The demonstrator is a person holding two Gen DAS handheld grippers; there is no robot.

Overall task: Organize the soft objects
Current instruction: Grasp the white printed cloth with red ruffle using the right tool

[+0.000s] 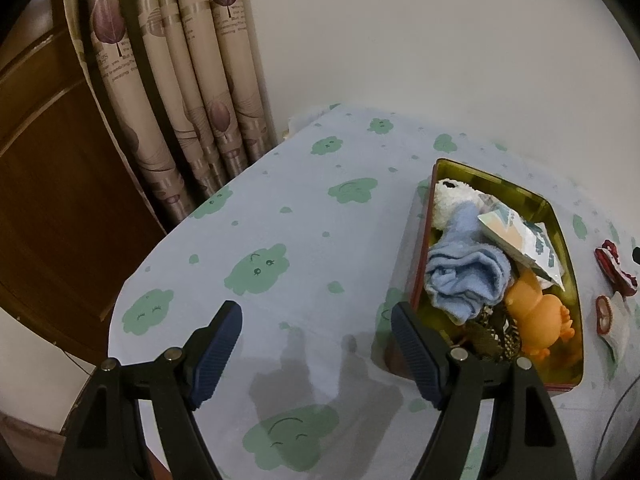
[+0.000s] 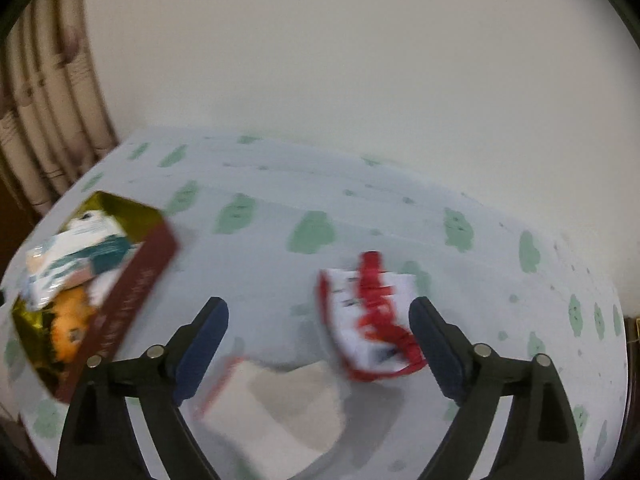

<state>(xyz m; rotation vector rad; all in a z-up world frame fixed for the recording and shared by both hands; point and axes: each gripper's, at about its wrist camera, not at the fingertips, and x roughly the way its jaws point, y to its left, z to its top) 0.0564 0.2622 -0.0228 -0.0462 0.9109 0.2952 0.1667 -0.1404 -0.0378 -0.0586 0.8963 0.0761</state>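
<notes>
Basically tablecloth (image 1: pixel 304 216) w/ green blobs, curtain (image 1: pixel 192 92) behind; both jaws released.

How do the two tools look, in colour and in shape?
Both look alike. The left tool and the right tool have black plastic arms that fork into two fingers. Each finger ends in a dark blue ribbed pad and carries round silver pins at its joints. No cables or sleeves show.

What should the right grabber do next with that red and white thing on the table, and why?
Probably lower the open right gripper over the red and white cloth item and close on it. It lies on the tablecloth between the spread fingers, outside the tin box, where the blue towel and orange toy already sit.
</notes>
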